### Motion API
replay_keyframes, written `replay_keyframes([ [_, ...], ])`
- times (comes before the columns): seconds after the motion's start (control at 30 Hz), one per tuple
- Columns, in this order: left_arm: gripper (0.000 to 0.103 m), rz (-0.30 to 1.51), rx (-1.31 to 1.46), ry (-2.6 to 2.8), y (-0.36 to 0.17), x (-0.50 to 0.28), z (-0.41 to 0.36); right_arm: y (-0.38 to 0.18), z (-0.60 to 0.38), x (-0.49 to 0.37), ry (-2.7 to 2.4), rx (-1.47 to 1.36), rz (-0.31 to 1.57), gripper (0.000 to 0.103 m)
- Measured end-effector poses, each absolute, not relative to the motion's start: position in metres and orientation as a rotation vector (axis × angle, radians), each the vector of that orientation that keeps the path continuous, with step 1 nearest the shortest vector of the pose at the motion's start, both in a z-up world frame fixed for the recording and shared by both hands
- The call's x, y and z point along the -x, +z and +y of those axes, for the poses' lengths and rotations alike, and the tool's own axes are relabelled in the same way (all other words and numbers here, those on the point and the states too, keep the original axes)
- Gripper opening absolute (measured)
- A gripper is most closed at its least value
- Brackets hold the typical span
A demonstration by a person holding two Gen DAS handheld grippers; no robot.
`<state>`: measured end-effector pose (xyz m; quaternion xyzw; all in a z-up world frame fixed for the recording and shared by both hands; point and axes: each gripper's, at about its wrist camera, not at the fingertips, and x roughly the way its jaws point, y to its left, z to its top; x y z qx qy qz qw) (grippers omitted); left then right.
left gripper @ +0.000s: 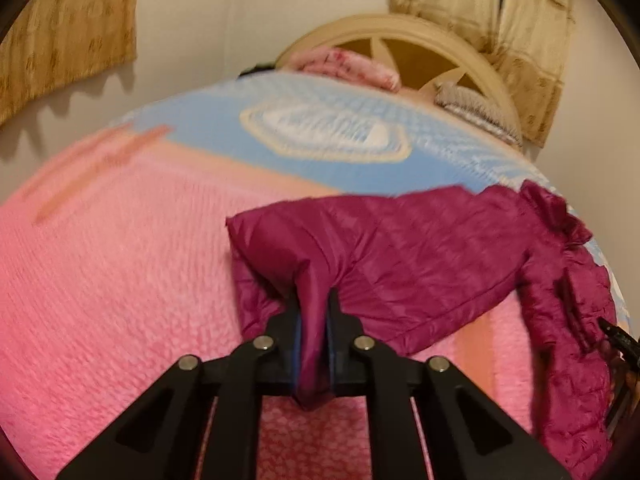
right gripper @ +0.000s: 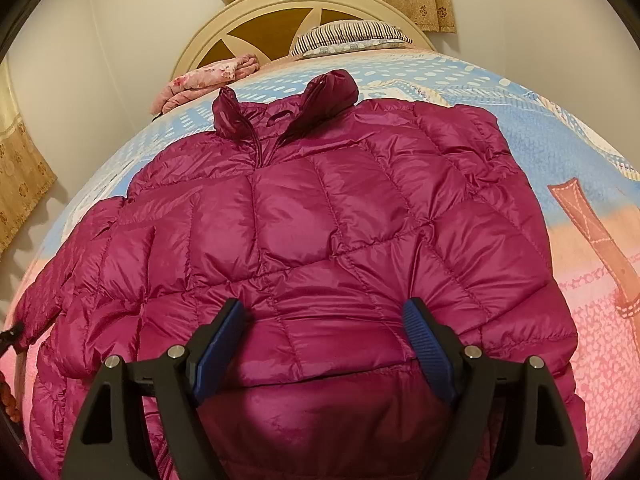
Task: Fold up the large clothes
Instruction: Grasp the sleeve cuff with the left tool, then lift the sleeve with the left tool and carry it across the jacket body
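The step in hand looks like the first fold of a sleeve: the left gripper [left gripper: 314, 312] has its jaws clamped on a pinch of thin magenta fabric at the cuff end of the sleeve [left gripper: 360, 248], which stretches from the jaws away to the right toward the body of the jacket [right gripper: 320, 220]. The jacket lies front-up on the bed [left gripper: 100, 260], collar [right gripper: 288, 108] at the far end near the headboard [right gripper: 256, 12], hem nearest the right wrist camera. The right gripper [right gripper: 320, 312] hangs over the hem region with its jaws spread wide; puffy fabric bulges between the blue pads [right gripper: 218, 340], but whether they press on it cannot be told, so it reads as open and not gripping. The next move probably calls for carrying the pinched sleeve across the chest and laying it flat, while the right side steadies the body so the slippery shell does not slide. The jacket is a quilted down type, glossy and crinkled, stitched into soft pillowy panels that will spring back when pressed. The bed cover is a nubby, textured weave, pink nearby and blue farther off, likely to give some friction. A striped pillow [right gripper: 352, 34] and a folded pink floral blanket [right gripper: 208, 76] sit by the curved cream headboard.
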<state>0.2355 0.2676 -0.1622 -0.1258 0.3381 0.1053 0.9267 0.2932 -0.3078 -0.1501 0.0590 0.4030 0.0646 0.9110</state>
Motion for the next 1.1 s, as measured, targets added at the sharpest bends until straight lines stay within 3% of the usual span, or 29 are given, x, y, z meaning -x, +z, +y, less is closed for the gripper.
replay_keyframes([
  [0.3,0.009,0.479,0.070,0.144,-0.058,-0.212,0.203,-0.149,-0.314,-0.290,0.152,-0.167,0.817,0.082],
  [0.53,0.009,0.386,-0.029,-0.018,-0.006,-0.222,0.144,-0.150,-0.310,-0.291,0.145,-0.151,0.823,0.083],
  [0.87,0.008,0.369,-0.190,-0.234,-0.007,-0.235,0.032,-0.148,-0.321,-0.286,0.170,-0.222,0.797,0.084],
  [1.1,0.008,0.458,-0.270,-0.369,-0.056,-0.248,-0.041,-0.148,-0.326,-0.284,0.185,-0.261,0.786,0.084],
])
